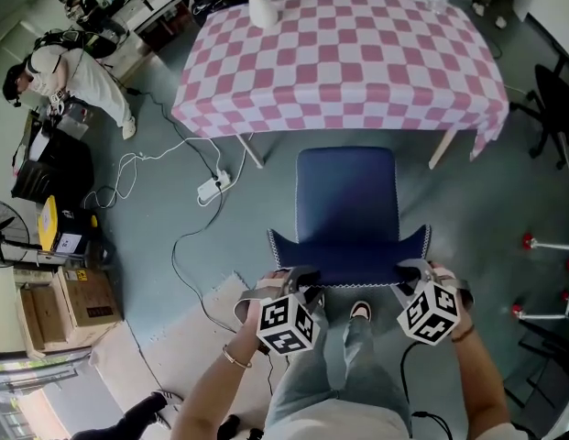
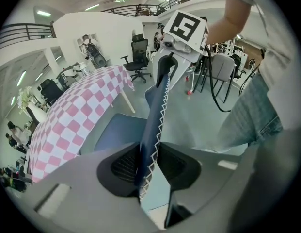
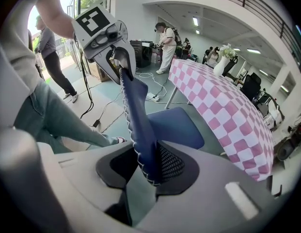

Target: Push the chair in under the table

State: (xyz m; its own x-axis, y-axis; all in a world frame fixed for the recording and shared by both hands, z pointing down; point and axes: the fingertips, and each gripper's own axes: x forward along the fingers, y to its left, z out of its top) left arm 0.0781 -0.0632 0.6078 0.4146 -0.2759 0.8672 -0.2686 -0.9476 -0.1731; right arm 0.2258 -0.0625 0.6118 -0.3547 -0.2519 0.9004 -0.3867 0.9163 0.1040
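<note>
The chair (image 1: 346,204) is clamped at its backrest's two top corners by the left gripper (image 1: 293,280) and the right gripper (image 1: 414,273), so a push goes straight; it stands just near of the counter (image 1: 357,62), not yet under

Clad in light blue jeans (image 1: 344,374), pale short-sleeved top (image 1: 339,426), thin bracelet (image 1: 235,358); grey left gripper (image 1: 289,280) and right gripper (image 1: 412,273) bearing black-and-white marker cubes (image 1: 288,324) (black cable (image 1: 408,400) off the right one).
</note>
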